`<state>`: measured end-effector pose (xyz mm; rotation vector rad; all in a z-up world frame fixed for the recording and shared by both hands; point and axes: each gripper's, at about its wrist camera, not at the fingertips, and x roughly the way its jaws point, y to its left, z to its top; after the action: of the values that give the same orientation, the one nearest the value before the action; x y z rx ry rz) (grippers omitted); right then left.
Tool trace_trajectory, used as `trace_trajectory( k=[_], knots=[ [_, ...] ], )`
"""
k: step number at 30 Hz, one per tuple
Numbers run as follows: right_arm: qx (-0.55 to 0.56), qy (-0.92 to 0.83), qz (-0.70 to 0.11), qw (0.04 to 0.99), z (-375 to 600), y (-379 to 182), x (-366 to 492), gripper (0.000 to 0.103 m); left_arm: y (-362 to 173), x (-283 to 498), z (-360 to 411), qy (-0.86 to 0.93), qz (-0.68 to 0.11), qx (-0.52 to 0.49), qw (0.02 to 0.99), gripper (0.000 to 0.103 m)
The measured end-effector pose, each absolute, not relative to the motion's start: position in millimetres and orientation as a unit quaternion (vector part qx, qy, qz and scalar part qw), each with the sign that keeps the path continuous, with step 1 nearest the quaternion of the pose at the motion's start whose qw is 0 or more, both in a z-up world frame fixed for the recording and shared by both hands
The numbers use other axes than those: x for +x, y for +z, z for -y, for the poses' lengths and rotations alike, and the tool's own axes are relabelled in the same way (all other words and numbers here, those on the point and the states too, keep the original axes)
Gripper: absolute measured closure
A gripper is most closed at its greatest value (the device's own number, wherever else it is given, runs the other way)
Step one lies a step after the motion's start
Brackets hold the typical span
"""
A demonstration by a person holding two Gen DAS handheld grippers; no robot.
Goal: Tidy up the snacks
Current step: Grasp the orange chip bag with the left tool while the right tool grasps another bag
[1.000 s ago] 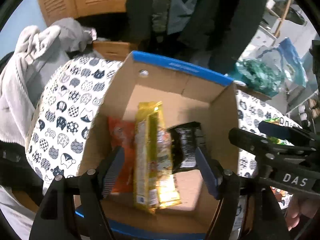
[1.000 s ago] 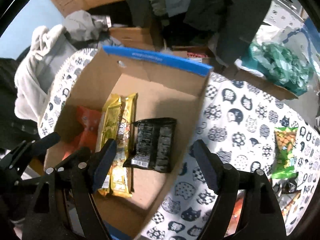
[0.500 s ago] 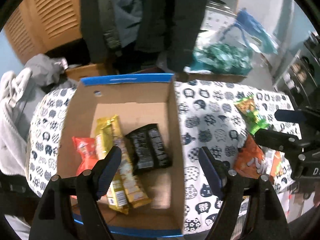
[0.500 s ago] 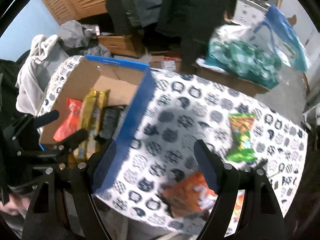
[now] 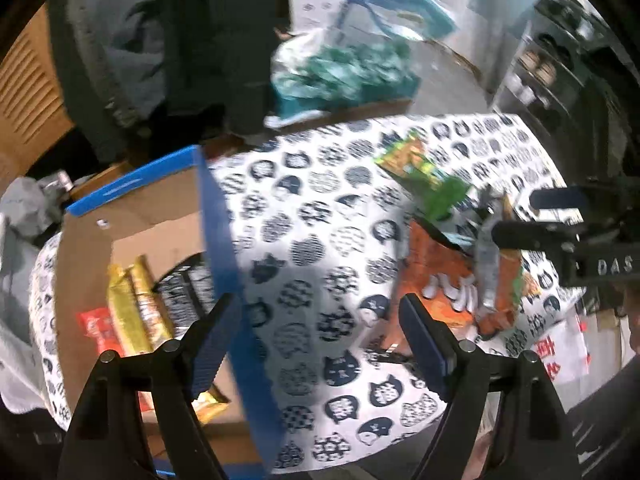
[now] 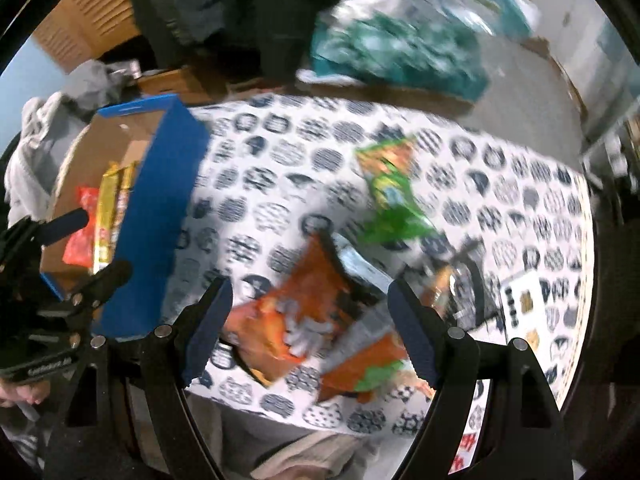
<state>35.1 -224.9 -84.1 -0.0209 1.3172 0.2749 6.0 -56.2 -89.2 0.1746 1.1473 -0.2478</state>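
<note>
We are between placements: both the left tool (image 5: pixel 320 336) and the right tool (image 6: pixel 308 320) hang released and empty. The cardboard box (image 5: pixel 132 216) already holds a red packet (image 5: pixel 94 326), gold bars (image 5: pixel 132 312) and a black packet (image 5: pixel 188 284). To the right of the box, loose on the bench (image 6: pixel 280 152), lie an orange bag (image 6: pixel 296 312) and, farther from us, a green bag (image 6: pixel 388 192). The right tool hovers over the orange bag, so next we likely lower and close on it. The bench wears a cat-print cloth; behind the box are hanging coats (image 6: pixel 248 8) and a teal bag (image 6: pixel 396 52).
</note>
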Motion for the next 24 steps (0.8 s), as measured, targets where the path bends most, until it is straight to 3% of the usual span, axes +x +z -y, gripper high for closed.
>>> trace_trajectory(
  k=[24],
  knots=[
    [0.079,0.056,-0.634,0.767,321,-143,11,0.023,-158,4,140,-0.207,-0.604,0.053,0.768,0.020]
  ],
)
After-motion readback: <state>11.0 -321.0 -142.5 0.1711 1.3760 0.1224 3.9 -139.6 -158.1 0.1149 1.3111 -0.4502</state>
